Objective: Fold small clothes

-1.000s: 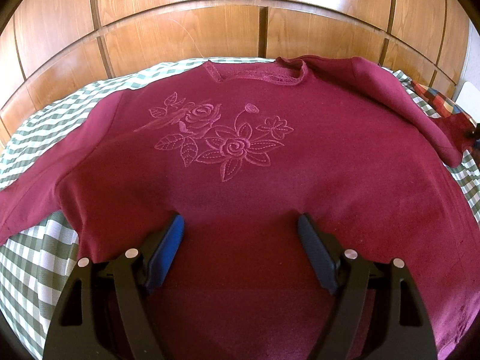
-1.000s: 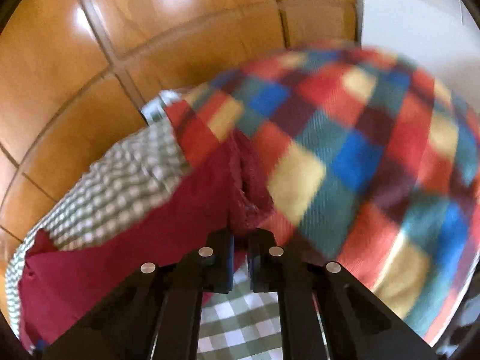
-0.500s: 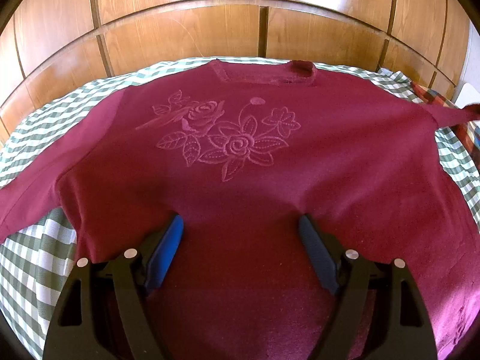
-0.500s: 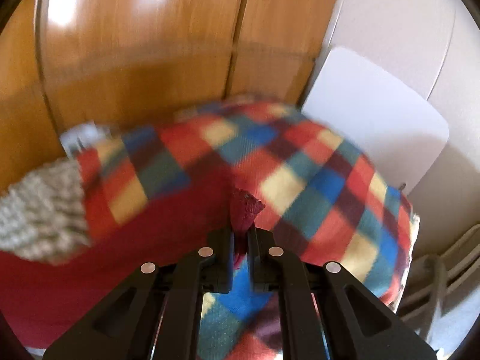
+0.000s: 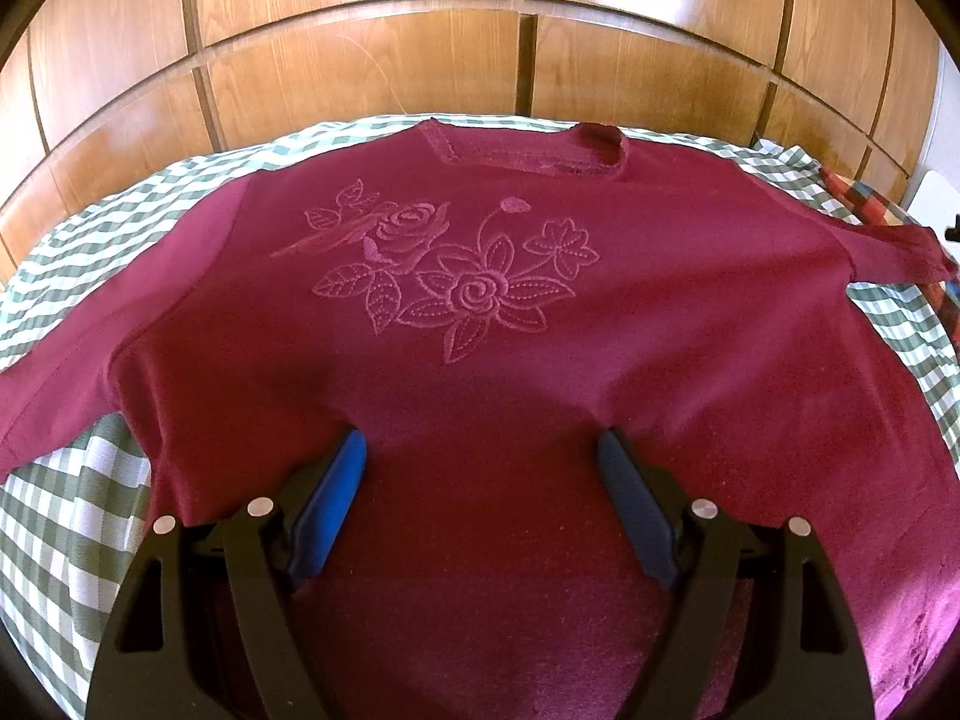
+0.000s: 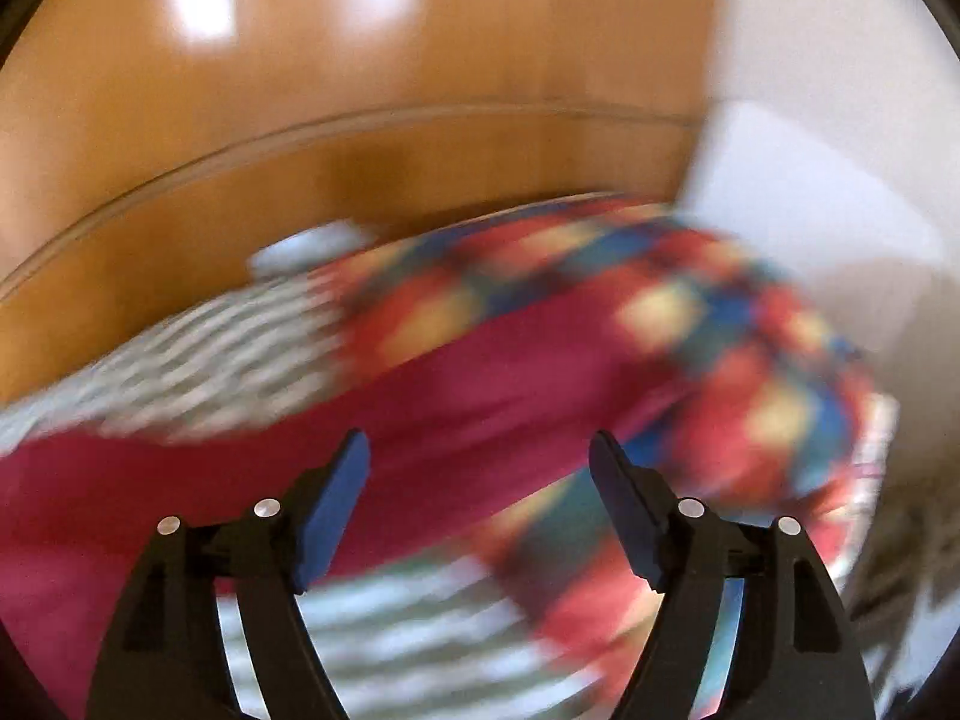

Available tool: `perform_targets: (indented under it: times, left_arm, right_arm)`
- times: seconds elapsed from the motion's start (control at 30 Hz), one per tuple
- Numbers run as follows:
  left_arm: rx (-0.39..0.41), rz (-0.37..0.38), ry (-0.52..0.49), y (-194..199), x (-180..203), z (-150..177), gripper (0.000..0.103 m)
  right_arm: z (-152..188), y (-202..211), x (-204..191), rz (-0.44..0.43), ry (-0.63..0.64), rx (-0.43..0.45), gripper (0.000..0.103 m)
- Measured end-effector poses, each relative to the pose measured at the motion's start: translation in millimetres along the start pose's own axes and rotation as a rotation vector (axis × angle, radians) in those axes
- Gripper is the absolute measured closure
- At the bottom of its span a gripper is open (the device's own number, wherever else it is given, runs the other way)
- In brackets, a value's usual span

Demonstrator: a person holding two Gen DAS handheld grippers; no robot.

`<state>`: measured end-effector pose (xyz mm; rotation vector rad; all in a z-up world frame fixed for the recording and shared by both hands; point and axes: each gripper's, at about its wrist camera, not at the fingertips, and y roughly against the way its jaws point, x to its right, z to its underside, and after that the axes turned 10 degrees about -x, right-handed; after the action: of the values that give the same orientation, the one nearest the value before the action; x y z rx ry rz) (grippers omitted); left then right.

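A maroon sweater [image 5: 480,360] with embroidered flowers lies flat, front up, on a green-and-white checked cloth [image 5: 72,528], neckline at the far side. Both sleeves are spread out to the sides. My left gripper [image 5: 480,468] is open, its fingers resting over the sweater's lower body. My right gripper [image 6: 480,474] is open and empty above the sweater's right sleeve [image 6: 420,408]; this view is motion-blurred. The sleeve end also shows in the left wrist view [image 5: 900,246].
A multicoloured checked blanket [image 6: 720,360] lies at the right end of the surface, also visible in the left wrist view [image 5: 864,198]. Wooden panelling [image 5: 480,30] backs the surface. A white board [image 6: 810,210] leans at the right.
My right gripper pulled the right sleeve outward until it lay straight, then opened and let it go. The left gripper stayed open in place.
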<state>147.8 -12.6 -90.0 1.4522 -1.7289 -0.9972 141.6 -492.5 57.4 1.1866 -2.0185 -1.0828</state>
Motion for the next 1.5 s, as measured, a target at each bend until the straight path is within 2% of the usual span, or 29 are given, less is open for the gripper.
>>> perform_targets:
  times: [0.07, 0.13, 0.2, 0.23, 0.27, 0.3, 0.37, 0.43, 0.57, 0.7, 0.8, 0.87, 0.93, 0.97, 1.03, 1.13, 1.23, 1.27, 1.33, 1.37, 1.5]
  left_arm:
    - [0.000, 0.001, 0.000, 0.1, -0.6, -0.3, 0.024]
    - [0.001, 0.004, 0.001, 0.6, -0.6, -0.1, 0.024]
    - [0.002, 0.008, 0.003, 1.2, -1.5, -0.9, 0.024]
    - [0.001, 0.010, 0.003, 1.4, -1.7, -0.7, 0.024]
    - [0.000, 0.013, 0.003, 1.6, -1.7, -0.7, 0.024]
    - [-0.004, 0.016, 0.004, 1.8, -2.5, -1.0, 0.024]
    - [-0.013, 0.014, 0.000, 3.9, -2.1, -1.4, 0.023]
    - [-0.020, 0.008, -0.024, 6.7, -0.8, -0.7, 0.023]
    - [-0.026, 0.017, -0.073, 17.6, -3.0, 10.7, 0.022]
    - [-0.035, 0.042, -0.094, 27.7, -7.8, 30.1, 0.020]
    - [-0.021, 0.019, -0.139, 35.3, -6.1, 42.1, 0.019]
    - [-0.041, 0.051, -0.109, 39.4, -12.8, 39.3, 0.019]
    - [-0.015, 0.081, -0.063, 50.3, -20.5, 32.6, 0.020]
    - [0.010, 0.075, -0.048, 54.0, -22.7, 30.3, 0.019]
    - [0.069, 0.013, 0.002, 59.4, -29.9, 24.7, 0.018]
    - [0.049, -0.052, 0.079, 51.0, -44.0, 25.3, 0.018]
    - [0.021, -0.098, 0.131, 43.4, -56.4, 42.2, 0.018]
    - [0.012, -0.102, 0.154, 41.9, -64.7, 51.6, 0.017]
    - [0.029, -0.054, 0.195, 45.6, -79.4, 68.8, 0.017]
    - [0.041, -0.038, 0.202, 49.4, -84.9, 76.4, 0.017]
    - [0.022, -0.069, 0.181, 56.2, -83.2, 74.7, 0.018]
  right_arm:
    - [34.8, 2.7, -51.2, -0.161, 0.138, -0.079, 0.028]
    - [66.6, 0.0, -89.2, -0.278, 0.229, -0.172, 0.030]
    - [109.5, -6.3, -128.3, -0.376, 0.322, -0.296, 0.038]
    - [122.8, -8.5, -137.1, -0.395, 0.346, -0.329, 0.044]
    - [138.2, -9.1, -146.3, -0.401, 0.371, -0.349, 0.044]
    - [153.5, -0.6, -153.8, -0.360, 0.401, -0.302, 0.045]
    - [165.2, 10.7, -154.2, -0.365, 0.410, -0.292, 0.072]
    - [172.6, 20.5, -147.1, -0.422, 0.396, -0.330, 0.092]
    - [205.0, 45.2, -148.7, -0.339, 0.525, -0.318, 0.095]
    - [218.5, 52.3, -149.9, -0.255, 0.572, -0.292, 0.095]
    - [215.9, 55.4, -154.4, -0.221, 0.591, -0.290, 0.087]
    - [211.0, 61.8, -156.5, -0.199, 0.599, -0.247, 0.061]
    - [204.0, 76.4, -161.4, -0.215, 0.578, -0.171, 0.041]
    - [202.5, 86.9, -167.1, -0.248, 0.570, -0.120, 0.038]
    - [204.5, 94.3, -178.8, -0.295, 0.580, -0.089, 0.038]
    - [218.8, 92.3, -199.4, -0.334, 0.598, -0.081, 0.038]
    - [241.9, 70.2, -211.3, -0.331, 0.622, -0.137, 0.036]
    - [253.4, 60.3, -210.0, -0.309, 0.625, -0.124, 0.033]
    - [265.5, 60.1, -198.5, -0.351, 0.579, -0.037, 0.032]
    - [266.9, 59.4, -195.1, -0.365, 0.564, -0.022, 0.032]
    - [262.9, 57.0, -195.7, -0.375, 0.563, -0.029, 0.027]
